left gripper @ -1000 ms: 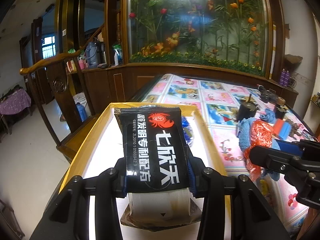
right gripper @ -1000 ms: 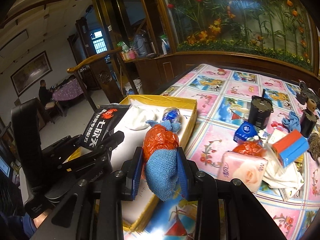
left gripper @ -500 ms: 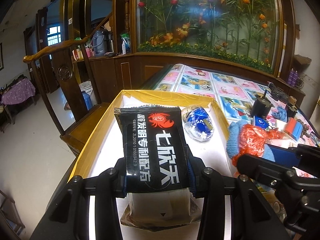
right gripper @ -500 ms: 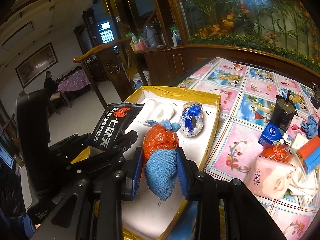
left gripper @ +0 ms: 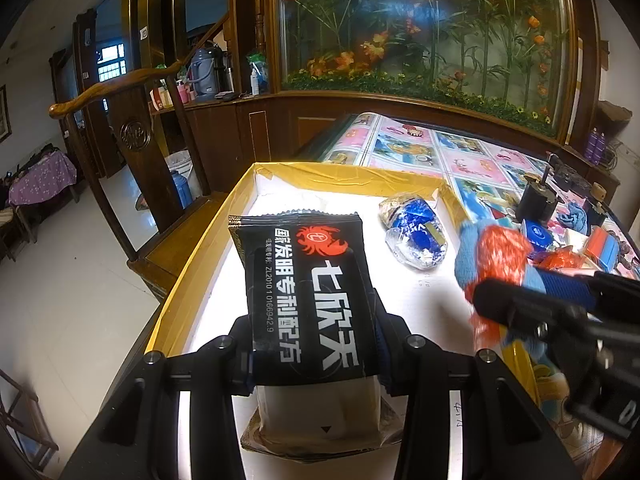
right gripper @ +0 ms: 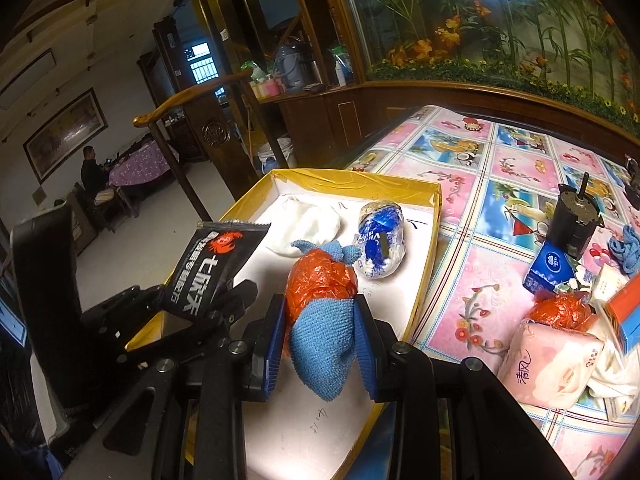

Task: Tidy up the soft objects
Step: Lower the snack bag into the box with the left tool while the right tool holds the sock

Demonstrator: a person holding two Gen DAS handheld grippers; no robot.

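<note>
Over the yellow-rimmed, white-floored cardboard tray [right gripper: 420,264], lower and release onto bare floor short of the white cloth wad [right gripper: 308,226] and clear-wrapped blue bundle [right gripper: 380,240]: left gripper [left gripper: 314,344] clamping the black foil packet [left gripper: 308,296], right gripper [right gripper: 320,332] pinching the blue-cloth-and-orange-plastic bundle [right gripper: 320,304].

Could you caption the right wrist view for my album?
Right hand-held gripper carries a blue-and-orange bundle over the yellow box.
</note>
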